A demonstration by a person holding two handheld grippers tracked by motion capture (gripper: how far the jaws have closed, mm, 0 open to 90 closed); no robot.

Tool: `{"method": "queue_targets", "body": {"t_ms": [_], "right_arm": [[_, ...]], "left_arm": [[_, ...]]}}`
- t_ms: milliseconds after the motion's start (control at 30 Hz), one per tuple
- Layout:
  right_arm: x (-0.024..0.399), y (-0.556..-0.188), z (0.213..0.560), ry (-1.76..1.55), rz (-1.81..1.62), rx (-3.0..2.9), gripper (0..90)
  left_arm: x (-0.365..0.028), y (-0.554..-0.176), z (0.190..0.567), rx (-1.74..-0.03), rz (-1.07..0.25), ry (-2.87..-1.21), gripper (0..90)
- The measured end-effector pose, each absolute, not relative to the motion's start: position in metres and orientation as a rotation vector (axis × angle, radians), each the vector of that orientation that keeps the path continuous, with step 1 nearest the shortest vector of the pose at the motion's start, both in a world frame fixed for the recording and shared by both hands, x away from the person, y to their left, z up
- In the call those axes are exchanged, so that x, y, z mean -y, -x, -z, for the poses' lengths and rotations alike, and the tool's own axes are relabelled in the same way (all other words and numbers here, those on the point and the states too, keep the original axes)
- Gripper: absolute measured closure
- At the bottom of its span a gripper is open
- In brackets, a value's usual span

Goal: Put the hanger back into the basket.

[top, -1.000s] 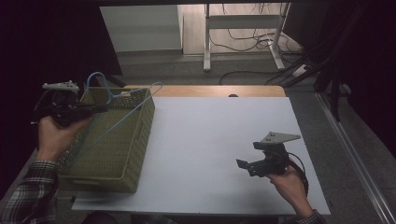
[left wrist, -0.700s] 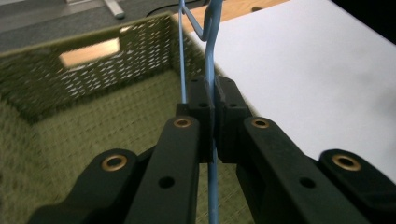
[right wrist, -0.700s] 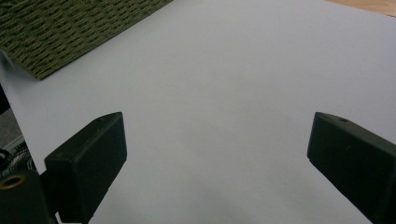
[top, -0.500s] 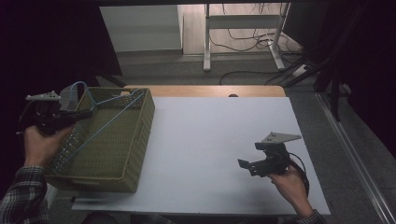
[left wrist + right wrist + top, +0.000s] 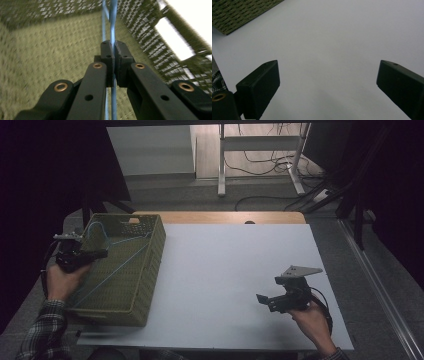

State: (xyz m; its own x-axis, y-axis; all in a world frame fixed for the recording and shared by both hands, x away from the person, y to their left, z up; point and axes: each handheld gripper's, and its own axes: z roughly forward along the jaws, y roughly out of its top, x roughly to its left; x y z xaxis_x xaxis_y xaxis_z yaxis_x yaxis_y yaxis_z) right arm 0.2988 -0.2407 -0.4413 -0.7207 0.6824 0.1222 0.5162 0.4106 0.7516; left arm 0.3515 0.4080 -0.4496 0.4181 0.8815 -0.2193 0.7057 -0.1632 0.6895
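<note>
Blue cord (image 5: 113, 30) is pinched between the closed jaws of my left gripper (image 5: 97, 253), which I hold over the left rim of the green woven basket (image 5: 150, 265); the cord runs down and across the inside of the basket. My right gripper (image 5: 264, 300) rests low over the white table (image 5: 220, 270), well apart from the basket, with jaws wide and nothing between them.

The high view looks forward and down over the white table (image 5: 225, 270). The left gripper view peers closely into the green woven basket (image 5: 50, 62). The right gripper view, low above the table, shares the basket's corner (image 5: 237, 15).
</note>
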Motion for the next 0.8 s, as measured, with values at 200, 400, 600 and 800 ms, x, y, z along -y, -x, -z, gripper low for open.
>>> {"method": "queue_targets", "body": {"t_ms": [200,400,600,800], "right_arm": [[0.243,-0.298,0.444,-1.071,-1.19,-2.461,4.6],[0.251,-0.292,0.443,-1.085,-1.208,-2.439,4.4],[0.261,-0.281,0.441,-1.093,-1.209,-2.403,3.8],[0.271,-0.27,0.445,-1.095,-1.193,-2.381,3.5]], "left_arm": [[-0.411,-0.348,0.449,-1.456,-0.39,-1.901,71.6],[-0.389,-0.325,0.426,-1.393,-0.507,-1.884,37.8],[-0.34,-0.29,0.406,-1.142,-0.377,-1.856,21.7],[-0.285,-0.256,0.411,-1.0,-0.313,-1.9,8.2]]}}
